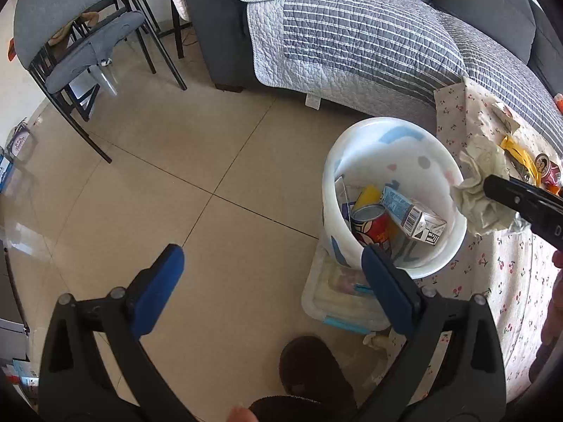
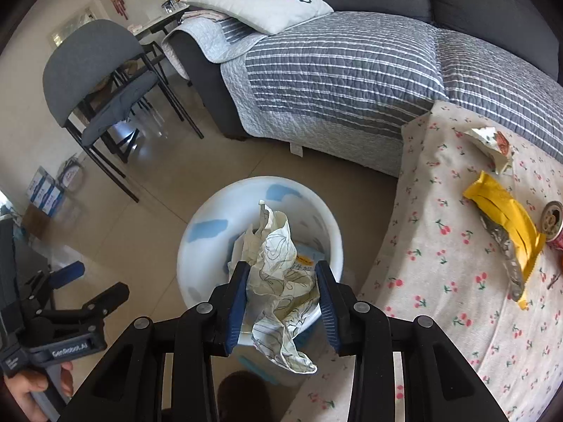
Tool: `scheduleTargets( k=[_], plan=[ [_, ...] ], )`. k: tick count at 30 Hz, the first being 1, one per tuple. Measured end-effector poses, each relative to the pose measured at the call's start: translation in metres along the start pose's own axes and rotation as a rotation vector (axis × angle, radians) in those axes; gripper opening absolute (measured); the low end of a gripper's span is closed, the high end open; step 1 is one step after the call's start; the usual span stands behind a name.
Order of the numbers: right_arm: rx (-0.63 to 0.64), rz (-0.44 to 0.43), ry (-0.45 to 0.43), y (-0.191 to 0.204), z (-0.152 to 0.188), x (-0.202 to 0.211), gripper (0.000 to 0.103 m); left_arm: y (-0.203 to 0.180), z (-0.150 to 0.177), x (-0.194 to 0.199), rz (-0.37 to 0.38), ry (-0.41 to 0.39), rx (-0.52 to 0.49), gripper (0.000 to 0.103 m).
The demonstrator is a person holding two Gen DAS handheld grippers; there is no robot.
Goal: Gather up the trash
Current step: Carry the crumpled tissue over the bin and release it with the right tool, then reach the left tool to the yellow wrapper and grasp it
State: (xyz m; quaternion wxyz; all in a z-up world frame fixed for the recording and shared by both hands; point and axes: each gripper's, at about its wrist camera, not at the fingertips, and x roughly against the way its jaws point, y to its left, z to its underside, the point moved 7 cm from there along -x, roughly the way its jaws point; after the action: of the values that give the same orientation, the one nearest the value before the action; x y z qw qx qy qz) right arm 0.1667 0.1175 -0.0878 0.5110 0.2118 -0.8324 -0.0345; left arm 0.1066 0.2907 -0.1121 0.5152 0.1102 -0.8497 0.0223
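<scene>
A white trash bin [image 1: 394,161] [image 2: 211,232] stands on the floor beside a low table with a cherry-print cloth [image 1: 510,281] [image 2: 440,246]. It holds a red can [image 1: 373,225], a blue-white carton [image 1: 411,216] and other trash. My right gripper [image 2: 281,281] is shut on a crumpled paper [image 2: 278,274] [image 1: 482,190] and holds it over the bin's rim. My left gripper [image 1: 271,274] is open and empty above the floor, left of the bin. A yellow wrapper [image 2: 503,225], a torn white wrapper [image 2: 492,144] and a red can [image 2: 556,225] lie on the table.
A grey sofa with a striped quilt [image 1: 352,35] [image 2: 334,70] stands behind the bin. A grey chair [image 1: 81,42] [image 2: 95,81] stands at the left. A plastic lidded box [image 1: 337,302] sits under the bin. A dark slipper [image 1: 309,369] is on the floor near me.
</scene>
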Motion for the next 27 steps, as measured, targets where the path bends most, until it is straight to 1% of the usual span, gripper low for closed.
scheduleTargets(
  k=[3,8,10,11,12,14,17,20,27],
  plan=[
    [0.018,0.018,0.0,0.007,-0.004,-0.011,0.041,0.002,0.002,-0.002,0.005,0.007,-0.003,0.1],
    [0.028,0.032,-0.018,0.014,-0.012,-0.017,0.042,0.001,0.002,-0.003,0.012,0.009,-0.008,0.1],
    [0.028,0.018,-0.021,0.017,-0.015,-0.017,0.049,0.0,0.002,-0.003,0.015,0.009,-0.008,0.1],
    [0.024,0.012,-0.019,0.017,-0.015,-0.016,0.059,0.0,0.002,-0.003,0.015,0.009,-0.009,0.1],
    [0.021,0.01,-0.022,0.017,-0.016,-0.014,0.064,0.0,0.002,-0.003,0.016,0.01,-0.01,0.1],
    [0.03,0.01,-0.034,0.018,-0.017,-0.009,0.067,-0.001,0.003,-0.003,0.017,0.01,-0.015,0.1],
    [0.044,0.03,-0.044,0.017,-0.015,-0.002,0.069,-0.004,0.003,-0.003,0.016,0.012,-0.024,0.1],
    [0.038,0.028,-0.044,0.01,-0.01,0.005,0.069,-0.006,0.004,-0.002,0.018,0.015,-0.027,0.1],
    [0.049,0.062,-0.057,-0.023,0.005,0.032,0.069,-0.02,0.001,0.002,0.026,0.006,-0.049,0.1]
  ],
)
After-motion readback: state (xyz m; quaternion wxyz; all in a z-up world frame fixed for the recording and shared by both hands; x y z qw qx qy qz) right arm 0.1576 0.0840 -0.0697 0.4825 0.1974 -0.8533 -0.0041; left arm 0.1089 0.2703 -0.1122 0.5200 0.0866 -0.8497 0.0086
